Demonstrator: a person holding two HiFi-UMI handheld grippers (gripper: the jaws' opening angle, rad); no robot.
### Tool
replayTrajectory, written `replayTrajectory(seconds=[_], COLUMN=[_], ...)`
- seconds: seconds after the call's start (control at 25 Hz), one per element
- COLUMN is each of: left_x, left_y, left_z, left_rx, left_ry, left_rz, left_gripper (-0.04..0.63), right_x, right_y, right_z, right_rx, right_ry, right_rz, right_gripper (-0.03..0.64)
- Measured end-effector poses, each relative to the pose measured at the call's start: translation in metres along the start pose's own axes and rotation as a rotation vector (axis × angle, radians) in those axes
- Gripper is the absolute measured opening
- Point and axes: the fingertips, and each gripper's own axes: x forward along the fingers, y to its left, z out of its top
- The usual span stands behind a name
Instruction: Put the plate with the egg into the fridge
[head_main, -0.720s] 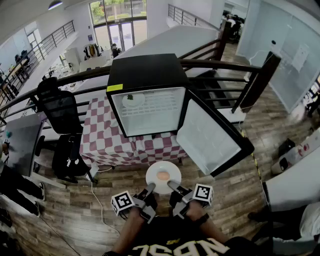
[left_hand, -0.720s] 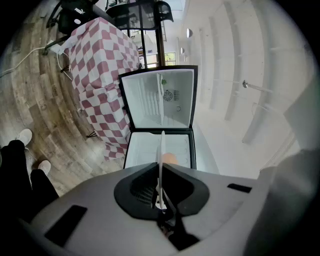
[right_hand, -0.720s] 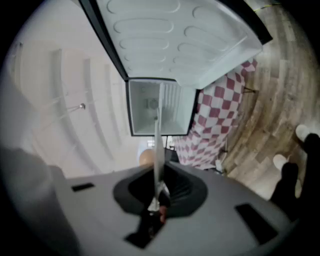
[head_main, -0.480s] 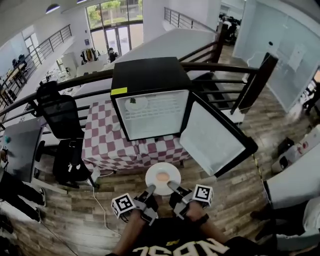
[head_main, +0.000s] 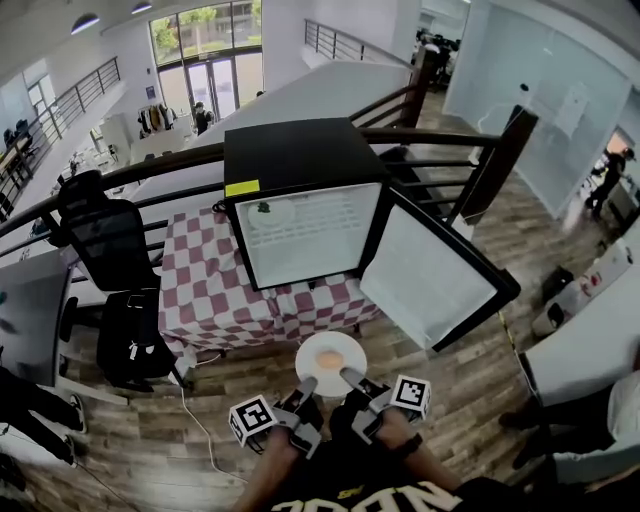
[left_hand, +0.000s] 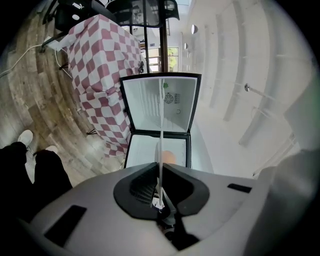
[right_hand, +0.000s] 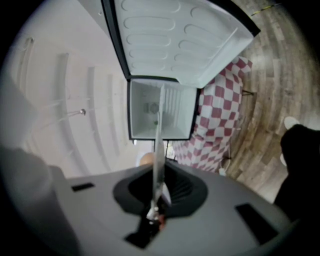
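A white plate (head_main: 330, 364) with an orange-brown egg (head_main: 328, 358) on it hangs level over the wooden floor, in front of the open black fridge (head_main: 297, 160). My left gripper (head_main: 307, 384) is shut on the plate's near-left rim and my right gripper (head_main: 347, 377) on its near-right rim. In the left gripper view the plate (left_hand: 161, 145) shows edge-on as a thin white line running into the jaws, with the egg (left_hand: 169, 157) beside it. The right gripper view shows the same plate (right_hand: 158, 150) and egg (right_hand: 146, 160) before the fridge (right_hand: 172, 111).
The fridge stands on a table with a red-and-white checked cloth (head_main: 205, 285). Its door (head_main: 430, 272) swings out to the right. A small green item (head_main: 262, 208) lies on the upper shelf. A black office chair (head_main: 105, 235) stands left, and a dark railing (head_main: 440, 135) runs behind.
The fridge looks slightly larger and nearer than before. The plate stays held between both grippers in the same way.
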Motion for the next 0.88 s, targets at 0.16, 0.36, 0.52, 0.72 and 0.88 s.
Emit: replayTrajectory(seconds=[0.16, 0.36, 0.52, 0.72, 0.88], left_x=[0.008, 0.042, 0.070, 0.118, 0.160], left_y=[-0.008, -0.008, -0.010, -0.028, -0.041], left_z=[0.013, 0.038, 0.061, 0.098, 0.118], left_rx=[-0.004, 0.025, -0.029, -0.011, 0.011], left_ry=[0.000, -0.014, -0.056, -0.080, -0.075], left_rz=[-0.007, 0.024, 0.035, 0.015, -0.013], left_gripper=[0.032, 0.034, 0.034, 0.034, 0.034], right_x=[0.016, 0.044, 0.072, 0.113, 0.138], right_y=[0.007, 0.006, 0.009, 0.025, 0.037], right_z=[0.008, 0.041, 0.069, 0.115, 0.158], right_rx=[-0.001, 0.027, 0.018, -0.026, -0.056], right_ry=[-0.012, -0.080, -0.086, -0.057, -0.063], right_rz=[0.016, 0.014, -0.018, -0.004, 0.045], right_gripper=[0.037, 0.038, 0.038, 0.038, 0.038])
